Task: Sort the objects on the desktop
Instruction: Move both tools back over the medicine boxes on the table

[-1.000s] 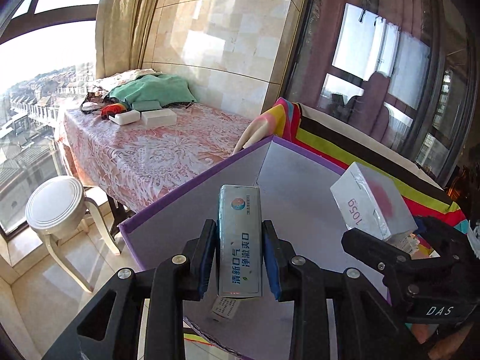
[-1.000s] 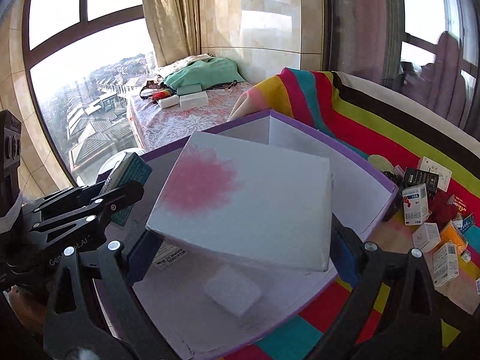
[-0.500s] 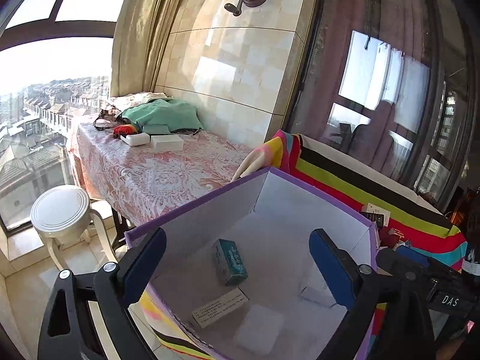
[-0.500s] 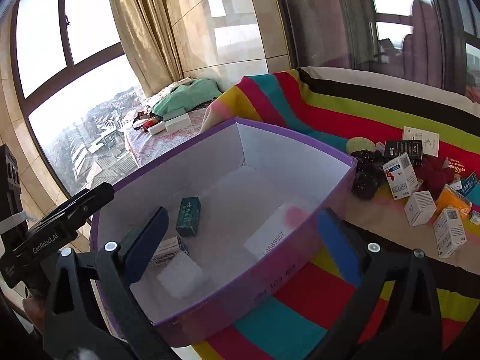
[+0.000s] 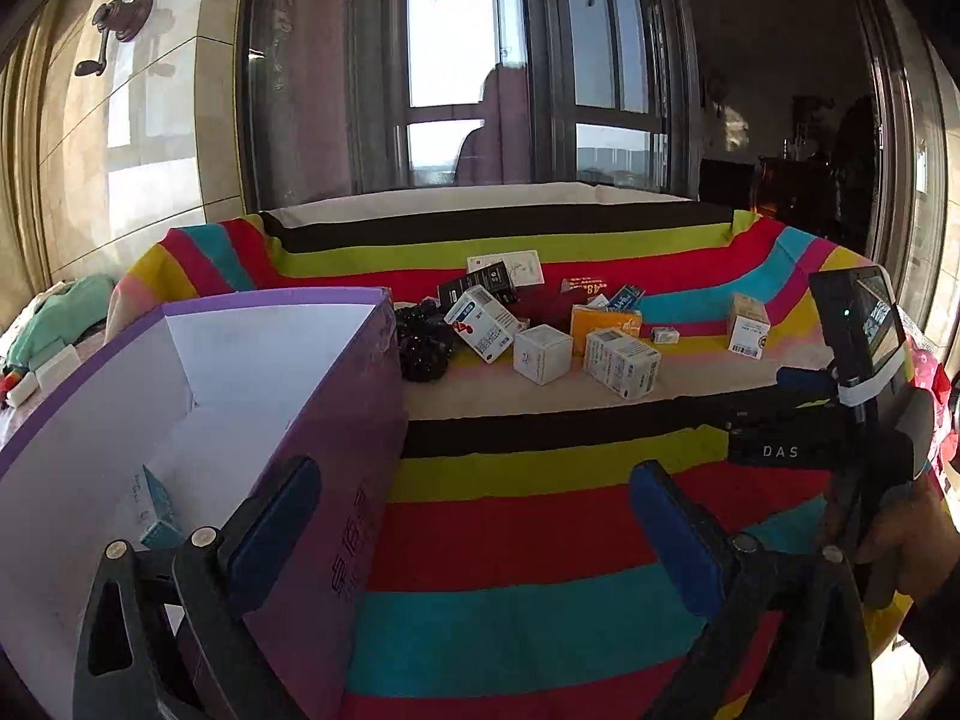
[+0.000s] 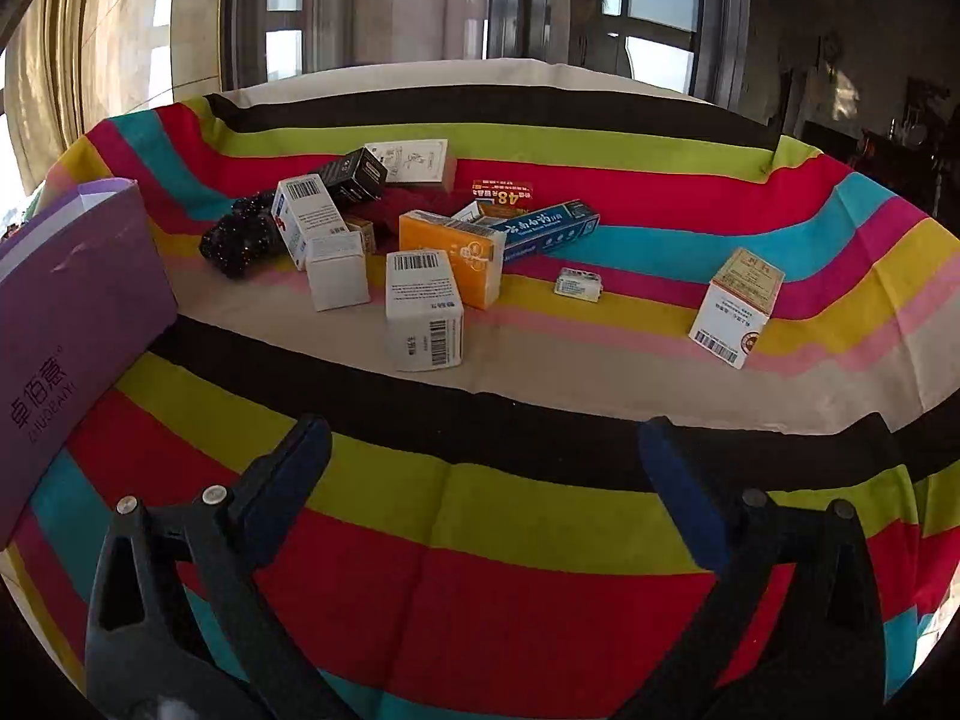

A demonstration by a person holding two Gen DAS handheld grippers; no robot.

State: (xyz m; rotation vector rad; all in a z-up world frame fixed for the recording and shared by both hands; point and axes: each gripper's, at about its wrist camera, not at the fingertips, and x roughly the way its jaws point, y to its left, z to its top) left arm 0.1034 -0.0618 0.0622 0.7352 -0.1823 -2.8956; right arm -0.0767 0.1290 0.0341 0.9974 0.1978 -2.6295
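Observation:
A purple box (image 5: 336,420) with a white inside stands at the left of the striped table; a small teal carton (image 5: 157,510) lies in it. The box's outer wall also shows in the right wrist view (image 6: 78,312). A pile of small cartons lies mid-table: a white barcode carton (image 6: 423,309), an orange carton (image 6: 453,255), a blue toothpaste box (image 6: 549,228), a black carton (image 6: 354,177) and a lone white carton (image 6: 738,306) to the right. My left gripper (image 5: 474,516) is open and empty beside the box. My right gripper (image 6: 483,474) is open and empty, short of the pile.
A striped cloth (image 6: 510,516) covers the table. A black beaded bundle (image 6: 240,237) lies by the box's far corner. The right gripper's body with a phone (image 5: 864,324) shows at the right of the left wrist view. Windows and a dark room lie behind.
Both grippers have let go of their cartons into the purple box, opened wide, and swung right, away from the box toward the pile on the table.

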